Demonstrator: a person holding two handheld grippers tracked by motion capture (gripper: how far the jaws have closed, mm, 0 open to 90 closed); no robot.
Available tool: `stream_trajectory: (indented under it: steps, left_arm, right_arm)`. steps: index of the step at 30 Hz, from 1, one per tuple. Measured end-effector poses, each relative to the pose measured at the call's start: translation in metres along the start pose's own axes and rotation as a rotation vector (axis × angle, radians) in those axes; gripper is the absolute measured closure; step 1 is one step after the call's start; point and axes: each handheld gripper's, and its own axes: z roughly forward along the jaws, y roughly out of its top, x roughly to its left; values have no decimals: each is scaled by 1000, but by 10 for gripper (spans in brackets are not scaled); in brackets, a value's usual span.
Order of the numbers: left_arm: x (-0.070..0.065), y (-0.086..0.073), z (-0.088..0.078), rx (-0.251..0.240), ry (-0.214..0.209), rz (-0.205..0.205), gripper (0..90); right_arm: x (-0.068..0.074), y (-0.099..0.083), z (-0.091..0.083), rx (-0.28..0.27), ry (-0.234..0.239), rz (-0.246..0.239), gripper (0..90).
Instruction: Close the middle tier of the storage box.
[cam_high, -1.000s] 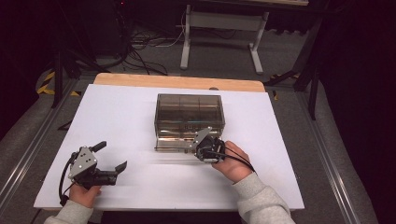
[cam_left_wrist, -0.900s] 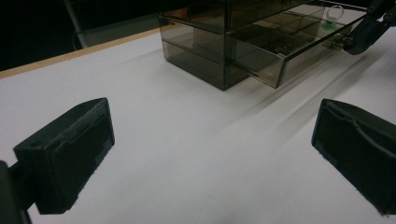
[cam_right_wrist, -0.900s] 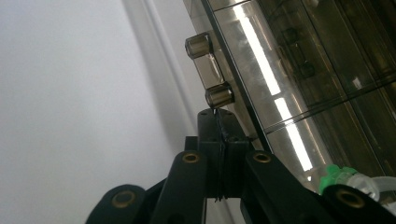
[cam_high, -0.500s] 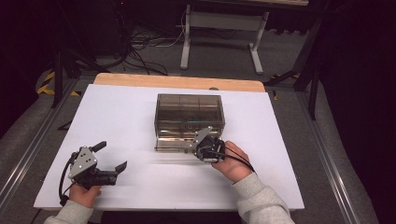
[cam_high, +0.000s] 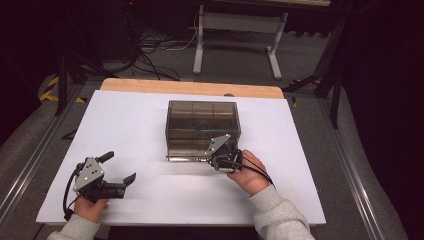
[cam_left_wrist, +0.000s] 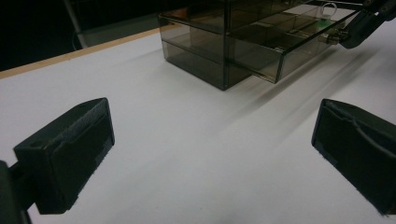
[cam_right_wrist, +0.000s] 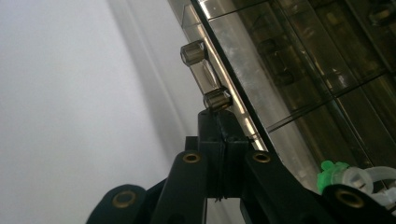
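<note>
A smoky see-through drawer box (cam_high: 202, 125) stands mid-table, and its lowest drawer (cam_high: 187, 158) sticks out a little toward me. My right gripper (cam_high: 212, 159) is at that drawer's front, jaws pressed together. In the right gripper view the shut tips (cam_right_wrist: 218, 119) touch the lower post of the clear bar handle (cam_right_wrist: 204, 74), with nothing between the pads. My left gripper (cam_high: 119, 167) rests at the table's front left, jaws wide apart and empty. The left gripper view looks between its open jaws (cam_left_wrist: 210, 154) across bare table to the box (cam_left_wrist: 224, 42) and the far right gripper (cam_left_wrist: 348, 35).
The white tabletop (cam_high: 140, 120) has a wooden strip along its far edge (cam_high: 190, 87). Small green and white parts (cam_right_wrist: 334, 175) lie in the drawer. A white stand (cam_high: 235, 30) and cables lie on the dark floor beyond.
</note>
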Motion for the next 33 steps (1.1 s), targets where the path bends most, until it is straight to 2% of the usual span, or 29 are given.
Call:
stream_trajectory:
  steps: [15,33]
  left_arm:
    - [0,0,0,-4,-2,-4,3]
    - [0,0,0,-1,-3,-3,3]
  right_arm:
    - [-5,-1,2,-54,-79,55,899]
    - [-13,0,9,-89,-126,110,900]
